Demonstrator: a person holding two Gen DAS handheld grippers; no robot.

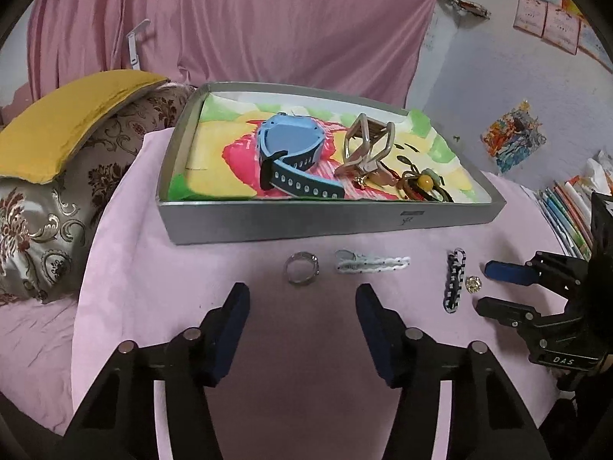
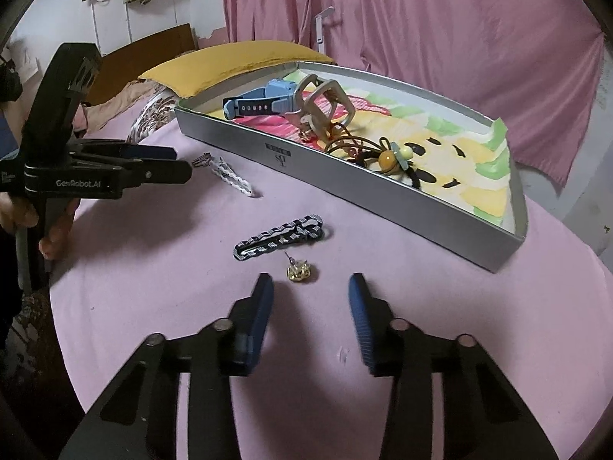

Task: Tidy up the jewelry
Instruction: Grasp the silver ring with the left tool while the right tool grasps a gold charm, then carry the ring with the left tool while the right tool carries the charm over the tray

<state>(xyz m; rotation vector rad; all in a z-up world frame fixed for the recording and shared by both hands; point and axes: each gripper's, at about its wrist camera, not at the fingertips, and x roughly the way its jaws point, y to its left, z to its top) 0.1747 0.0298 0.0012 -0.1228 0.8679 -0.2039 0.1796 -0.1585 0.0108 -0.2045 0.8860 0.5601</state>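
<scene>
A grey tray (image 1: 306, 222) (image 2: 291, 161) on the pink cloth holds a blue watch (image 1: 291, 145) (image 2: 268, 99), a beige hair claw (image 1: 367, 142) (image 2: 325, 107) and hair ties with a yellow bead (image 1: 425, 182) (image 2: 387, 159). In front lie a silver ring (image 1: 301, 267), a white hair clip (image 1: 371, 262) (image 2: 230, 176), a black-and-white clip (image 1: 455, 280) (image 2: 279, 235) and a gold earring (image 1: 474, 283) (image 2: 299, 270). My left gripper (image 1: 302, 299) is open just short of the ring. My right gripper (image 2: 310, 285) (image 1: 486, 287) is open, just short of the earring.
A yellow cushion (image 1: 65, 122) and a patterned pillow (image 1: 49, 222) lie left of the tray. A pink curtain (image 1: 237, 19) hangs behind. Books (image 1: 567, 214) stand at the right.
</scene>
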